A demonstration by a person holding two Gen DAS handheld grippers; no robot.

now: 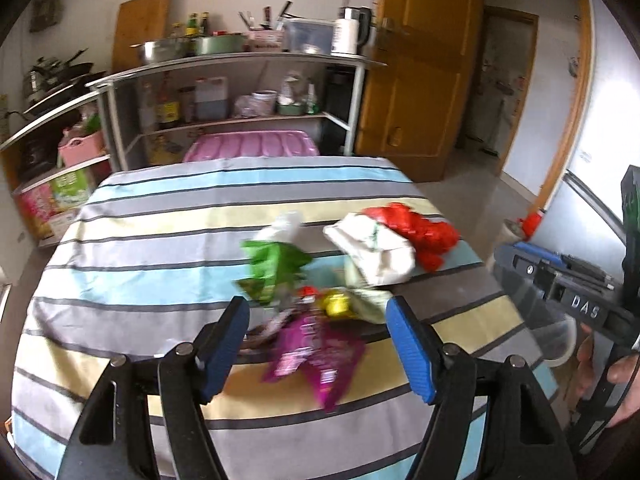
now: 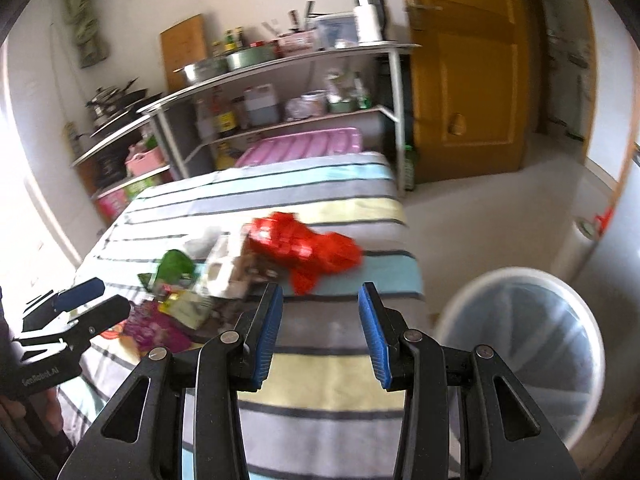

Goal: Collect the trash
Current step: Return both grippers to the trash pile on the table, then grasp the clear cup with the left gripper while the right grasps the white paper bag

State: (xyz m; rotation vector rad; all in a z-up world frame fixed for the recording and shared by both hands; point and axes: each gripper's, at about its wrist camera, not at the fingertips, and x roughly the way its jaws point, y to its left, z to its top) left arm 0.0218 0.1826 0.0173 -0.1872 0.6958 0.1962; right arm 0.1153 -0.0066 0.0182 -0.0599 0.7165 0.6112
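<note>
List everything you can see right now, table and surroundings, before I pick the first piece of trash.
red bag: one, red, crumpled, far right of the trash pile
white bag: one, white, beside the red one
green wrapper: one, green, left of the pile
purple wrapper: one, purple, nearest edge of the pile
yellow scrap: one, yellow, mid-pile
striped cloth: one, blue, grey and cream, covering the table
bin: one, white, on the floor right of the table
shelf rack: one, metal, behind the table, holding kitchenware
door: one, wooden, behind right
left gripper: blue pads, open, empty
right gripper: blue pads, open, empty
</note>
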